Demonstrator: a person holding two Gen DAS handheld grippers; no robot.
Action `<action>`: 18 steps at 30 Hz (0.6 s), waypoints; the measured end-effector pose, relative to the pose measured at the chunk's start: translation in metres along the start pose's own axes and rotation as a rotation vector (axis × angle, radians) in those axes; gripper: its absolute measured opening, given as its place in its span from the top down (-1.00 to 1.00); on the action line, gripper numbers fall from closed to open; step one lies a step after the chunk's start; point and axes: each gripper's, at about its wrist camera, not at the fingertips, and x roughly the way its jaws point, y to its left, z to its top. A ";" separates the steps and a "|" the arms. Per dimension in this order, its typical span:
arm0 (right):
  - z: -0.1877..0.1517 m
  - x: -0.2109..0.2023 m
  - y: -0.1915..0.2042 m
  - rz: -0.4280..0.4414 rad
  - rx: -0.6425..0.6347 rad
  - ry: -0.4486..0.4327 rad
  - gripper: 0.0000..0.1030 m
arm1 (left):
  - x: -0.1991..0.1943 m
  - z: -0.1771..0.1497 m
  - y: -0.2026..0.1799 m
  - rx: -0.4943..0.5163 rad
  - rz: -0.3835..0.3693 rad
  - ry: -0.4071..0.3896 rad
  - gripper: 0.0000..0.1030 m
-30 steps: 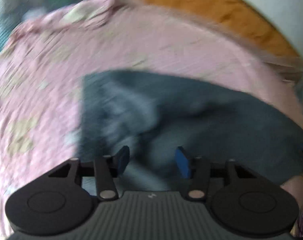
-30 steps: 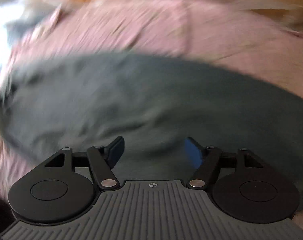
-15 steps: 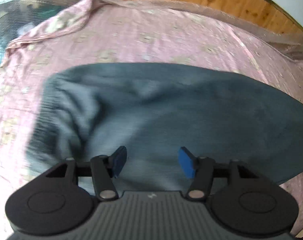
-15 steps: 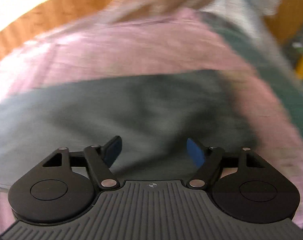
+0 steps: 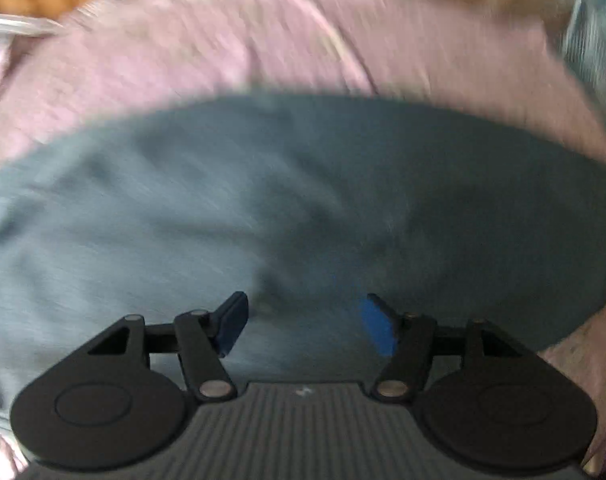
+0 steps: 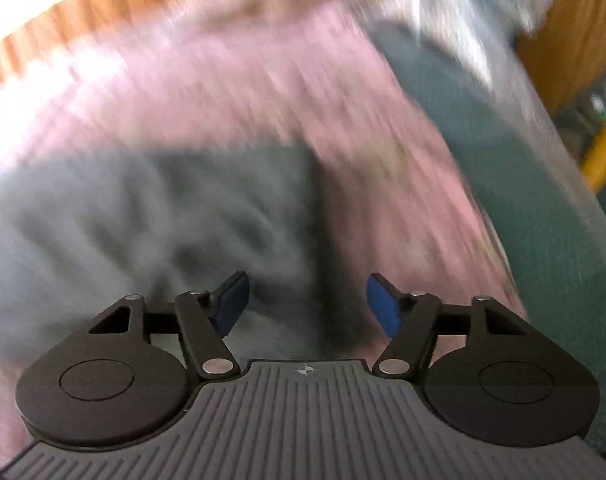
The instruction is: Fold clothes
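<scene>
A dark grey garment point(image 5: 287, 200) lies spread on a pink sheet point(image 5: 263, 52). My left gripper point(image 5: 305, 326) hovers over the garment's near part, open, with nothing between its blue pads. In the right wrist view the same grey garment point(image 6: 143, 216) fills the left half, its right edge running down the middle. My right gripper point(image 6: 307, 304) is open above that edge, holding nothing. Both views are blurred by motion.
The pink sheet point(image 6: 231, 92) covers a bed. A green cover point(image 6: 543, 208) runs along the right side. A wooden wall point(image 6: 83, 12) stands behind. A yellow object point(image 6: 601, 154) sits at the far right.
Both cameras have swung right. The left view now centres on the garment's middle with its left edge out of frame. The right view has shifted to the garment's right edge. Both grippers stay open.
</scene>
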 end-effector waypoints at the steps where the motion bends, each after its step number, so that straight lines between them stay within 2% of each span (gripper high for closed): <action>1: -0.002 -0.002 -0.013 0.031 0.065 -0.010 -0.44 | -0.001 0.002 -0.007 0.015 0.022 -0.001 -0.45; 3: -0.004 -0.011 -0.024 0.065 0.126 -0.040 -0.49 | -0.006 0.013 -0.016 -0.009 0.020 0.015 -0.35; 5: -0.005 -0.016 -0.024 0.110 0.143 -0.063 -0.47 | -0.025 0.029 -0.029 -0.049 -0.042 -0.030 -0.35; 7: -0.006 -0.010 -0.018 0.159 0.134 -0.040 -0.11 | -0.042 0.053 -0.061 -0.024 -0.110 -0.074 -0.43; 8: -0.007 -0.008 -0.013 0.165 0.108 -0.040 -0.04 | -0.049 0.067 -0.084 0.002 -0.159 -0.090 -0.48; 10: -0.007 -0.010 -0.002 0.134 0.022 -0.042 0.36 | -0.055 0.099 -0.136 0.068 -0.270 -0.098 -0.71; 11: -0.007 -0.014 0.007 0.112 -0.024 -0.060 0.48 | -0.055 0.116 -0.163 0.101 -0.319 -0.099 -0.74; 15: -0.005 -0.031 0.039 0.026 -0.211 -0.131 0.57 | -0.047 0.151 -0.285 0.212 -0.482 -0.055 -0.76; 18: -0.007 -0.044 0.065 -0.033 -0.346 -0.197 0.61 | -0.029 0.162 -0.361 0.317 -0.508 -0.003 -0.77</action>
